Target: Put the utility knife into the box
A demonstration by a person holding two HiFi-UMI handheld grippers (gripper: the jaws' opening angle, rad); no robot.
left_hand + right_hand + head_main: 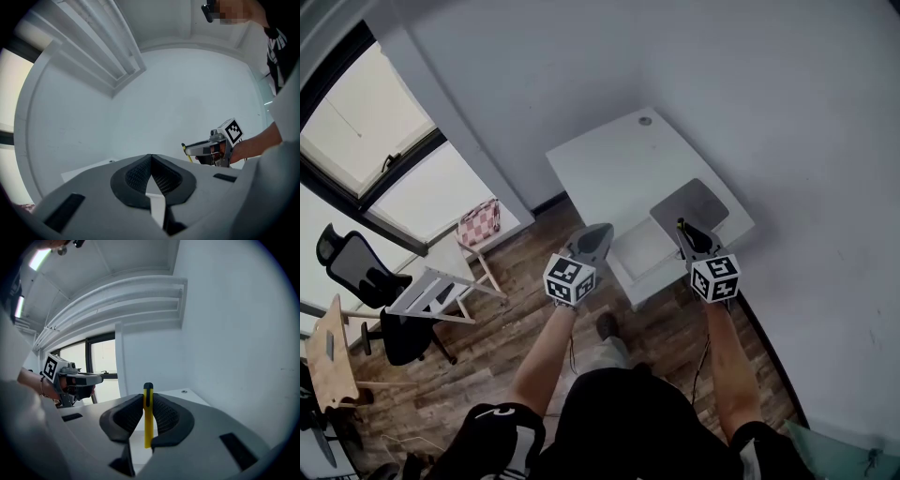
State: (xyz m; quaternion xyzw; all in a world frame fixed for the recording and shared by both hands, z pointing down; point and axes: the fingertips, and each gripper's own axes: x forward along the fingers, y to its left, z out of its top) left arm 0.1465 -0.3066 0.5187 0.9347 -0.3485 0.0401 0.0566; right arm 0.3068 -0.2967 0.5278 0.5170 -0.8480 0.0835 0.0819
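A yellow utility knife (148,414) with a black end stands upright between the pads of my right gripper (148,401), which is shut on it. In the head view the right gripper (683,226) is held over the near end of the white table (609,155), with the knife (681,225) poking out of its tip. Just left of it lies an open white box (641,249), with a grey lid (689,203) behind it. My left gripper (598,229) hovers at the box's left edge, shut and empty; its pads (140,174) meet. The left gripper view also shows the right gripper (187,149).
A light grey wall runs along the table's right side and back. On the wooden floor to the left are a folding stand (441,292), a pink checked bag (478,223) on a small table, a black office chair (356,267) and a wooden chair (328,356) below large windows.
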